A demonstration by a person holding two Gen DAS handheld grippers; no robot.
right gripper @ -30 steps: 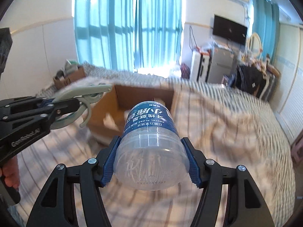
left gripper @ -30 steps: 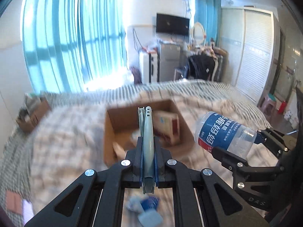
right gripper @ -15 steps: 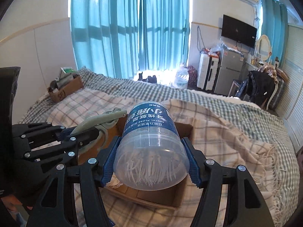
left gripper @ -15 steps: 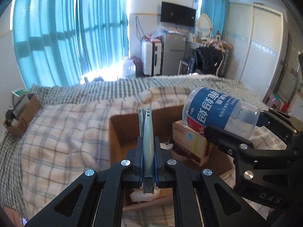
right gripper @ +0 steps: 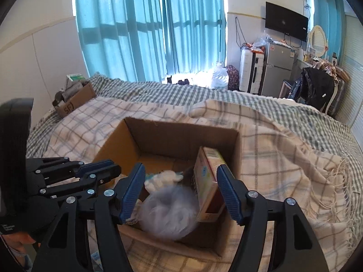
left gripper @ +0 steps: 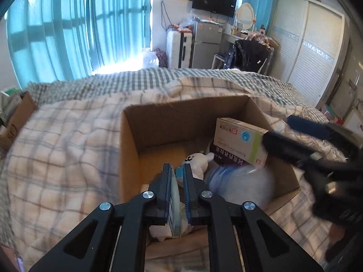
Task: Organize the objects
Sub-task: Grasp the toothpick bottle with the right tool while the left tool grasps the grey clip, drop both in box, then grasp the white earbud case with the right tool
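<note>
An open cardboard box [left gripper: 158, 122] [right gripper: 181, 133] sits on the plaid bed. The clear floss jar with a blue label [right gripper: 169, 212] [left gripper: 240, 184] lies blurred inside the box, free of my fingers. My right gripper [right gripper: 181, 190] is open and empty just above it, and shows at the right in the left wrist view [left gripper: 306, 145]. My left gripper [left gripper: 176, 188] is over the box's near left part, jaws slightly apart, with a flat pale-green tool [left gripper: 175, 204] between them. It shows at the left in the right wrist view [right gripper: 99, 170]. A medicine carton [left gripper: 240, 144] [right gripper: 207, 181] and a white plush toy [left gripper: 196, 162] lie in the box.
A plaid blanket [right gripper: 283, 158] covers the bed around the box. A smaller cardboard box with items [right gripper: 74, 97] sits at the far left edge of the bed. Furniture, a fridge [right gripper: 278, 68] and a suitcase stand beyond the bed.
My right gripper opened and the floss jar dropped into the box. Both grippers moved forward and down over the box. The left jaws parted a little around the green tool.
</note>
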